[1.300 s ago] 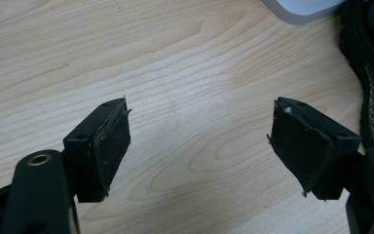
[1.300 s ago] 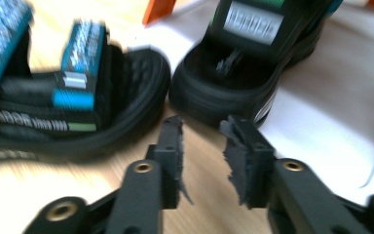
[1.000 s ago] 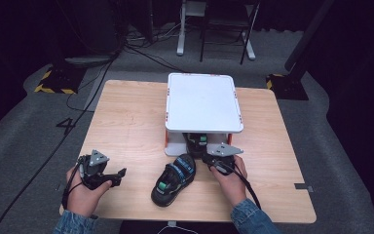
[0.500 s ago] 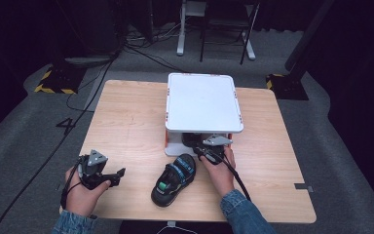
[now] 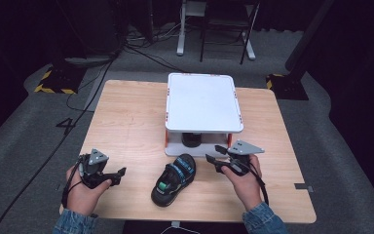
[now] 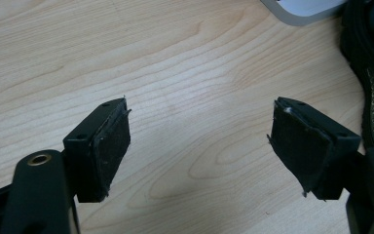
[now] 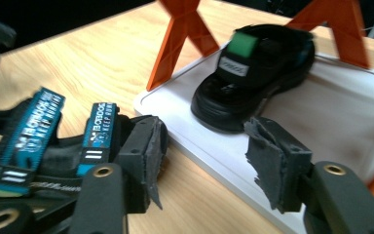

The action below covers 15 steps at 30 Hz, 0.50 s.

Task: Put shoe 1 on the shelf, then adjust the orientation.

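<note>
A black shoe (image 5: pixel 174 179) with blue straps lies on the wooden table (image 5: pixel 126 122), in front of a white two-tier shelf (image 5: pixel 202 102). A second black shoe (image 5: pixel 191 139) sits on the shelf's lower tray, mostly hidden under the top board. My right gripper (image 5: pixel 214 154) stands open to the right of the front shoe, pointing left at the shelf's front edge. In the right gripper view, that gripper (image 7: pixel 204 146) frames the tray shoe (image 7: pixel 255 73), with the strapped shoe (image 7: pixel 39 131) touching its left jaw. My left gripper (image 5: pixel 121 174) (image 6: pixel 199 141) is open over bare wood.
Orange supports (image 7: pixel 185 39) carry the shelf's top board above the lower tray (image 7: pixel 331 112). The strapped shoe's edge (image 6: pixel 370 73) shows to the right of my left gripper. Dark floor, cables and chair legs (image 5: pixel 214 34) lie beyond the table's far edge.
My right gripper slid left toward the shelf front, then came back to the right. The left gripper and both shoes have stayed put.
</note>
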{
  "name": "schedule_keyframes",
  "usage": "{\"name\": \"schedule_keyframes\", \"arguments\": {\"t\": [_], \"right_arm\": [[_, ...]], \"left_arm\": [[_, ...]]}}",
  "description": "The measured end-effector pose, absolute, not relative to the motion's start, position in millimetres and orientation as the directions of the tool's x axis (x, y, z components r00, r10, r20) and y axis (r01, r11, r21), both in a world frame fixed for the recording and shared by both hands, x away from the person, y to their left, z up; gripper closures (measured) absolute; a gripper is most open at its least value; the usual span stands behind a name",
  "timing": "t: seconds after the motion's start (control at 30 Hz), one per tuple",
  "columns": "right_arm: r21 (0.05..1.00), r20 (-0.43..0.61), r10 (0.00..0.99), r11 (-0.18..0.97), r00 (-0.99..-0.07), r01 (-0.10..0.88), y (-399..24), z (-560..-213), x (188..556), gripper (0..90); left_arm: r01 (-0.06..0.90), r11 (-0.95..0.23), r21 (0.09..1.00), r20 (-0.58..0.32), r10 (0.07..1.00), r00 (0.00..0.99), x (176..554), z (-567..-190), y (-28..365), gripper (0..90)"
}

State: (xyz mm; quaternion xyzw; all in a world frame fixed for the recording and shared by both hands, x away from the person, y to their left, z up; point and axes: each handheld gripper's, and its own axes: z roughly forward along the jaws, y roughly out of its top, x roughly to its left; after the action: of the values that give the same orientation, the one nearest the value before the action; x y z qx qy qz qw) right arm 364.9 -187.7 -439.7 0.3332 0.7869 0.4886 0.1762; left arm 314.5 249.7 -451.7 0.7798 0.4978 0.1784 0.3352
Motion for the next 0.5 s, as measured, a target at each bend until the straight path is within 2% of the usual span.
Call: {"name": "schedule_keyframes", "arguments": {"t": [0.23, 0.5], "right_arm": [[0.889, 0.099, 0.675, 0.270, -0.731, 0.370, -201.5, -418.9, 341.8, 40.3], [0.865, 0.138, 0.563, 0.332, -0.815, 0.376, -165.7, -422.4, 318.9, 39.6]], "left_arm": [[0.651, -0.285, 0.703, -0.060, 0.889, 0.454, 319.3, -451.4, 245.6, 23.0], [0.653, -0.280, 0.703, -0.064, 0.890, 0.451, 318.7, -450.8, 247.7, 23.1]]}}
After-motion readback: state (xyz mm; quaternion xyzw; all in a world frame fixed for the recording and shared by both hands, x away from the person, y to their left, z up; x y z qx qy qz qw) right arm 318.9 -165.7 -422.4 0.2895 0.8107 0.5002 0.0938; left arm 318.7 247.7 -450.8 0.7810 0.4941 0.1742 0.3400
